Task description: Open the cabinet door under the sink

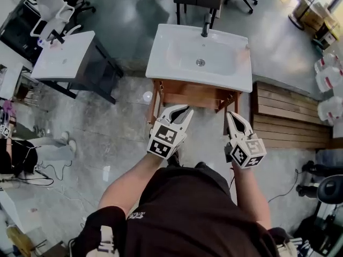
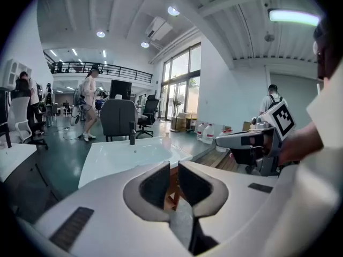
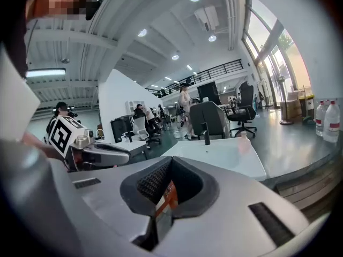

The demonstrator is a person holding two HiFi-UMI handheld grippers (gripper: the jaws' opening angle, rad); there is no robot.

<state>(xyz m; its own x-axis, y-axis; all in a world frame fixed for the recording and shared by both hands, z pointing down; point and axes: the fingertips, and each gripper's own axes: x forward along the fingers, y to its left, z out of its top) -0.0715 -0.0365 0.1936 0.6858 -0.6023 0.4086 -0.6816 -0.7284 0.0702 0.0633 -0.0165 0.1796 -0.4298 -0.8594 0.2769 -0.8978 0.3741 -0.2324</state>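
**Sink unit.** The white sink [image 1: 174, 63] occupies the upper centre of the head view. The wooden cabinet [image 1: 187, 94] sits directly beneath it, mostly overhung by the basin. From this steep angle only the top front rail and the legs of the cabinet are visible. The door face, its handle and its hinge side cannot be made out.

**Handling estimate.** The door is probably a rigid wooden panel of light to moderate weight that swings on side hinges. It should not flex or deform under grip. Finished wood is smooth, so a pinch on a bare edge may slip.

**Grasp point.** Take hold at the handle if one is fitted, otherwise at the free vertical edge opposite the hinges. Pull along the arc of the door, not straight back.

**Grippers.** Both are held in front of the cabinet, near it and not touching.

- The left gripper [image 1: 181, 111] is at the centre of the head view. Its fingers [image 2: 155, 183] stand a narrow gap apart with nothing between them.
- The right gripper [image 1: 232, 115] is to the right of centre. Its fingers [image 3: 153, 181] are closed together and empty.

Both will probably need to come lower to reach the door front.
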